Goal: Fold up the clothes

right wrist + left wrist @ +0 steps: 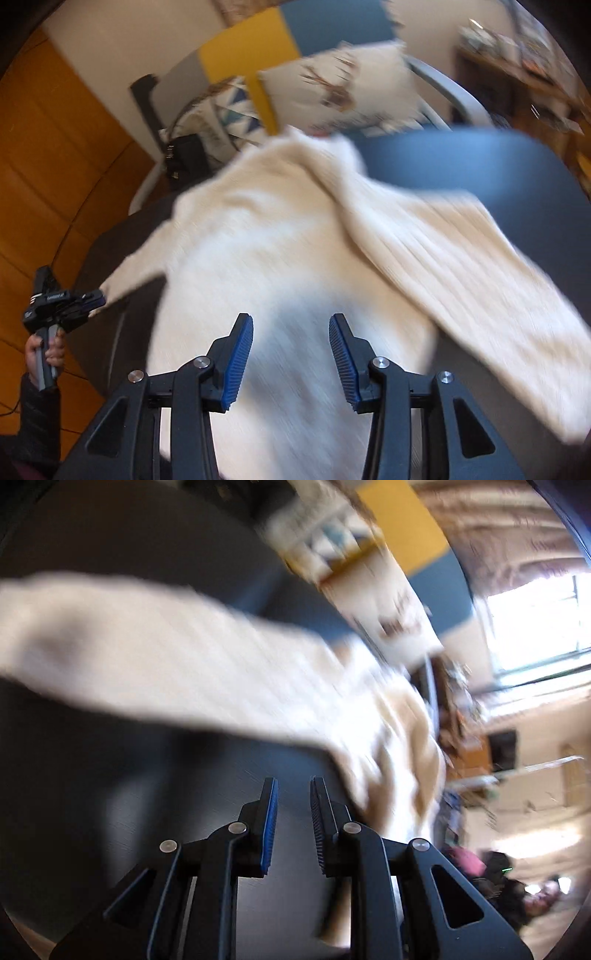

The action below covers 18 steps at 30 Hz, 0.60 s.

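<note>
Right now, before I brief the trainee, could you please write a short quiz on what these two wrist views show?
1. True or false: the right gripper is clamped on the cream sweater.
2. Multiple choice: the sweater lies on A) a dark table, B) a wooden floor, C) a yellow chair.
3. Short answer: in the right wrist view, which part of the sweater lies closest to the left gripper?

Key:
1. False. Its jaws stand apart over the sweater's body, with nothing between them.
2. A.
3. The end of a sleeve.
</note>
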Tool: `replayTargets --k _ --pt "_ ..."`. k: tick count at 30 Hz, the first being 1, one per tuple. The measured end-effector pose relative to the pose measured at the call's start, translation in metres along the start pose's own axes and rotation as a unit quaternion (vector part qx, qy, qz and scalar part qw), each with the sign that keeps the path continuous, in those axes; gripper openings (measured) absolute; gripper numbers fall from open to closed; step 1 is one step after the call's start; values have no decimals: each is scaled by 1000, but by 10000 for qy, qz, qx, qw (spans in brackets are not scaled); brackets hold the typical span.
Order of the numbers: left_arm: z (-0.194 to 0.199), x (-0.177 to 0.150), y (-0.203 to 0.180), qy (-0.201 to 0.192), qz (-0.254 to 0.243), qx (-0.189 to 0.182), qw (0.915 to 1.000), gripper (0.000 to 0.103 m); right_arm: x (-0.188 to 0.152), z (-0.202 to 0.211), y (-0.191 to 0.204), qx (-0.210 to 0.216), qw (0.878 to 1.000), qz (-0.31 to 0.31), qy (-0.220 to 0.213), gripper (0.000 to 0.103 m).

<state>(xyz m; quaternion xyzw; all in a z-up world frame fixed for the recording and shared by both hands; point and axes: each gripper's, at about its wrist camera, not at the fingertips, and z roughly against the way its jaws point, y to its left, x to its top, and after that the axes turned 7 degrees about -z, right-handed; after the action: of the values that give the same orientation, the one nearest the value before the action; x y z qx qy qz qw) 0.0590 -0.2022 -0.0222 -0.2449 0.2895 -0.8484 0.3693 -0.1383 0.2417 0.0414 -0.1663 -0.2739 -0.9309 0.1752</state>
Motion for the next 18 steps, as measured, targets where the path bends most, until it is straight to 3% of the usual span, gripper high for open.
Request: replayTargets --k 2,6,12,18 --pt "-33 0 -16 281 55 -130 9995 19 -18 7 -20 -148 9993 -333 90 44" --pt "-76 -5 -39 676 112 -249 9973 19 -55 19 -64 316 9927 -1150 164 44" --pt "-97 -4 -53 663 266 -239 9972 19 -88 21 -86 492 9843 -1676 236 44" --pt "-118 -3 -50 694 561 -52 9960 19 -98 18 -93 645 9799 -1878 212 44"
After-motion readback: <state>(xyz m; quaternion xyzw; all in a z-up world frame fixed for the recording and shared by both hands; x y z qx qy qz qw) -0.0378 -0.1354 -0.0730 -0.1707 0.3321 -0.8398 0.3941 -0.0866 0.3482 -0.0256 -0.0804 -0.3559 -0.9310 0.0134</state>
